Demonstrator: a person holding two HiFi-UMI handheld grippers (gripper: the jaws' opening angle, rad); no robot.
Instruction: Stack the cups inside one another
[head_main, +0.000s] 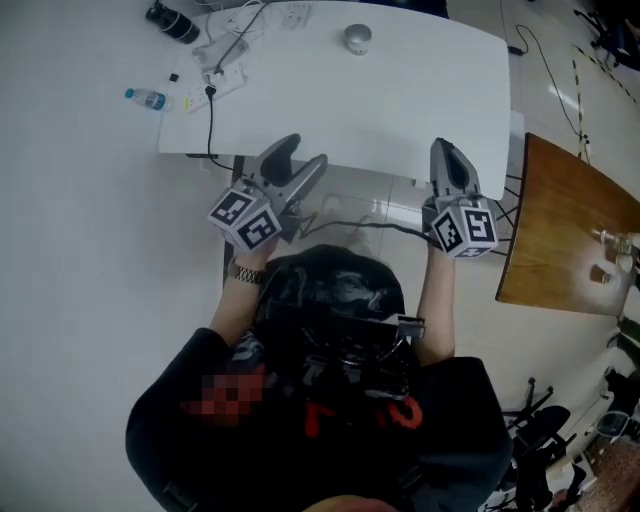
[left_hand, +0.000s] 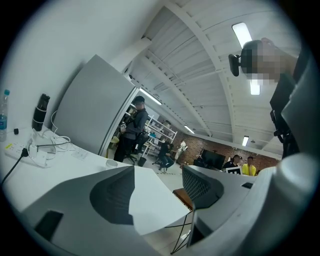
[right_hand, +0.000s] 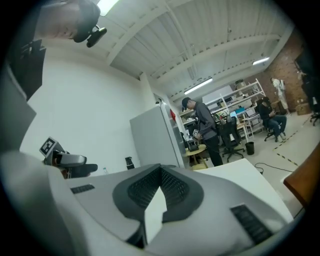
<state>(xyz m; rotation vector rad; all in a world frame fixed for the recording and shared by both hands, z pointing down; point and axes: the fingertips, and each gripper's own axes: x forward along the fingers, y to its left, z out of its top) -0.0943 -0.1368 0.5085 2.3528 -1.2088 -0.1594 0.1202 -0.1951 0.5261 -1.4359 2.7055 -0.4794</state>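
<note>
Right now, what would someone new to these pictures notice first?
The two grippers with marker cubes stand out, held at the near edge of the white table. The left gripper has its jaws apart and the right gripper has its jaws together, both empty. At the table's far side sits one small grey cup, with a tangle of cables at the far left corner.

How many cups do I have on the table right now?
1: a single small cup near the far edge of the white table. Others may be nested inside it; I cannot tell.
</note>
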